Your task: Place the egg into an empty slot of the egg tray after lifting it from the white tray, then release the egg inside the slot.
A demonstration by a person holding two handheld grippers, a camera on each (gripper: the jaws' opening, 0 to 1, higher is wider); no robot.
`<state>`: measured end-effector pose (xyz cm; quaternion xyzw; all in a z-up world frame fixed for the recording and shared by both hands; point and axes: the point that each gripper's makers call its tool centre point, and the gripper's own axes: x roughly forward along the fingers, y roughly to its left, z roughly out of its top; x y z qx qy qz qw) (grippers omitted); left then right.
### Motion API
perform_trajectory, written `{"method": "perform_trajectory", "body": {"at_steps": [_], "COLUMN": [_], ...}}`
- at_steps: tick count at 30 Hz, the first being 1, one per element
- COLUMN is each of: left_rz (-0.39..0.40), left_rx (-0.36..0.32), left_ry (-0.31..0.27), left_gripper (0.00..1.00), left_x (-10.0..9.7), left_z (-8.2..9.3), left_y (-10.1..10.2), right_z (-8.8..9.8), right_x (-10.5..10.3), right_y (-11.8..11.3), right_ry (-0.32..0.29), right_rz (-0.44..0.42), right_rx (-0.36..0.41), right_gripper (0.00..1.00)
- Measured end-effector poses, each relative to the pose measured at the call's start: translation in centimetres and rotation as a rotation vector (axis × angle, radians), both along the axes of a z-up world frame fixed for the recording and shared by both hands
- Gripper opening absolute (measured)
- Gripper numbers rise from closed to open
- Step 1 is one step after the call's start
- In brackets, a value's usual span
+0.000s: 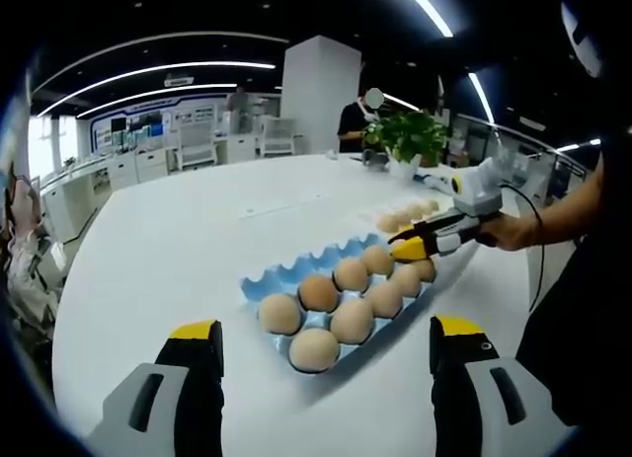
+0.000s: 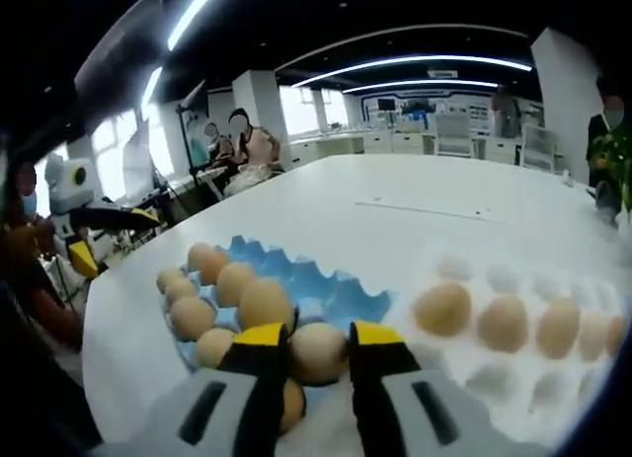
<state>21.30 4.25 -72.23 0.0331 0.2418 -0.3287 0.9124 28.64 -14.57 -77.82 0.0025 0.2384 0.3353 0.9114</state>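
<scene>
Right tool [image 2: 318, 350]: the jaws stand narrow and clamp an egg [image 2: 318, 351] between their yellow tips. The egg sits at the edge of the blue egg tray [image 2: 326, 291], at the tray end nearest this tool; whether it rests in a slot or hangs just above one cannot be told. Ahead and to the left of the tool, further eggs fill slots of the blue tray. To the right of the tool lies the white tray [image 2: 494, 378], with a row of eggs across it.

In the left gripper view the right tool [image 1: 407, 248] enters from the right, held by a hand [image 1: 509, 232], with its tips at the far right end of the blue tray [image 1: 281, 277].

Left tool [image 1: 324, 343]: the jaws stand wide apart and hold nothing. The tool is near the blue tray's close end, apart from it. The tray lies straight ahead on the white table [image 1: 178, 250] and carries two rows of eggs. Beyond the tray, the white tray [image 1: 405, 220] with its eggs lies further along the table. A potted plant [image 1: 407, 136] stands at the far table edge.
</scene>
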Motion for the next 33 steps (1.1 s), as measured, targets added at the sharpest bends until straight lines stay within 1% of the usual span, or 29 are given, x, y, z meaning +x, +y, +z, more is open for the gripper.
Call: {"method": "perform_trajectory", "body": {"at_steps": [7, 11, 12, 13, 15, 16, 18, 19, 20, 21, 23, 25, 29, 33], "left_rz": [-0.006, -0.005, -0.005, -0.005, -0.004, -0.004, -0.003, -0.003, -0.004, -0.004, -0.003, -0.002, 0.001, 0.003], "left_rx": [0.0, -0.001, -0.001, 0.0, -0.001, -0.001, -0.002, -0.003, -0.002, -0.002, -0.003, -0.002, 0.001, 0.0], "left_ry": [0.002, 0.001, 0.002, 0.004, 0.004, 0.005, 0.005, 0.006, 0.006, 0.006, 0.007, 0.005, 0.008, 0.007], "left_gripper": [0.86, 0.86, 0.86, 0.86, 0.86, 0.86, 0.86, 0.86, 0.86, 0.86, 0.86, 0.86, 0.86, 0.86], "left_x": [0.0, 0.0, 0.1, 0.0, 0.0, 0.0, 0.0, 0.0, 0.0, 0.0, 0.0, 0.0, 0.0, 0.0], "left_z": [-0.1, 0.0, -0.1, -0.1, -0.2, -0.2, -0.2, -0.2, -0.2, -0.2, -0.2, -0.2, -0.2, -0.2], "left_y": [-0.2, -0.1, -0.1, -0.1, -0.1, -0.1, 0.0, 0.0, 0.0, 0.0, 0.0, 0.0, 0.1, 0.1], "right_z": [0.1, 1.2, 1.7, 2.5, 3.1, 3.5, 3.9, 3.8, 3.5, 3.4, 3.1, 2.8, 2.2, 1.7], "right_x": [-0.2, -0.1, 0.2, 0.9, 1.7, 2.4, 3.3, 3.6, 3.8, 4.1, 4.4, 4.6, 4.8, 5.4], "right_y": [-0.4, -1.2, -1.5, -2.4, -3.5, -4.5, -5.8, -6.2, -6.6, -6.8, -6.8, -6.8, -6.3, -6.7], "right_ry": [0.015, -0.013, -0.03, -0.061, -0.094, -0.115, -0.133, -0.13, -0.122, -0.129, -0.114, -0.113, -0.104, -0.102], "right_rz": [-0.01, -0.045, -0.059, -0.099, -0.145, -0.186, -0.247, -0.258, -0.265, -0.27, -0.274, -0.276, -0.266, -0.293], "right_rx": [0.016, 0.042, 0.047, 0.048, 0.038, 0.038, 0.039, 0.033, 0.005, -0.003, 0.007, 0.006, -0.019, -0.058], "right_gripper": [0.26, 0.25, 0.25, 0.25, 0.25, 0.25, 0.25, 0.25, 0.25, 0.25, 0.25, 0.25, 0.25, 0.25]}}
